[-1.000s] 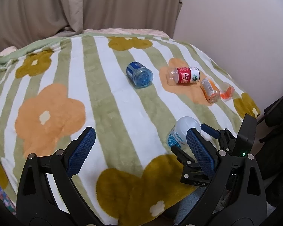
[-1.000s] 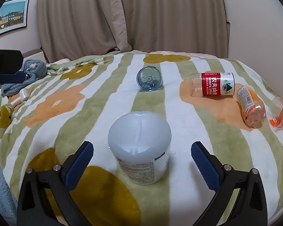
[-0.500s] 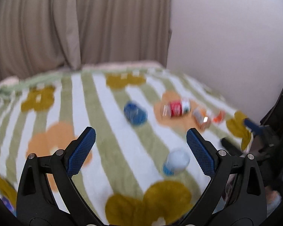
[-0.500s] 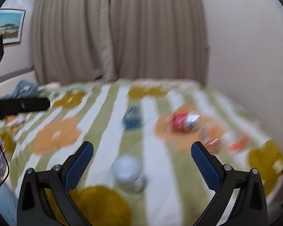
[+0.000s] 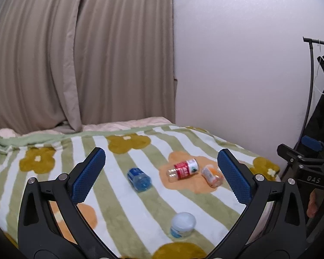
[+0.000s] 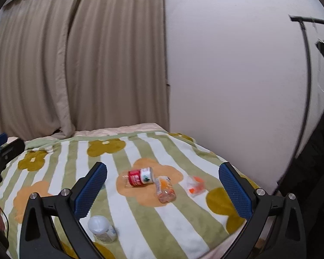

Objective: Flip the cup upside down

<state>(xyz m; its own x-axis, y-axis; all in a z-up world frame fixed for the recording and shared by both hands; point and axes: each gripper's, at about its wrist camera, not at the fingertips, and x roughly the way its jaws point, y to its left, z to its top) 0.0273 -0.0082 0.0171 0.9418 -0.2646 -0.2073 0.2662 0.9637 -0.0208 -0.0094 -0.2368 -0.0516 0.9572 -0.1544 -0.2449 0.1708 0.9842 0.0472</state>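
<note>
The white plastic cup (image 5: 182,224) stands upside down, base up, on the flowered blanket (image 5: 118,194) near its front edge. It also shows in the right wrist view (image 6: 101,228), low on the left. My left gripper (image 5: 162,176) is open and empty, held well above and back from the cup. My right gripper (image 6: 163,191) is open and empty too, pulled back from the bed, with the cup beside its left finger (image 6: 90,191) in the image.
A blue bottle (image 5: 139,179), a red-labelled bottle (image 5: 183,170) and an orange bottle (image 5: 211,174) lie on the blanket farther back. An orange and clear cup (image 6: 195,185) lies by the right edge. Curtains and a white wall stand behind; a coat rack (image 5: 313,86) at right.
Both grippers have pulled up and back from the bed, so the upside-down cup, close between the right fingers a second ago, now looks small and far. Nothing on the blanket moved.
</note>
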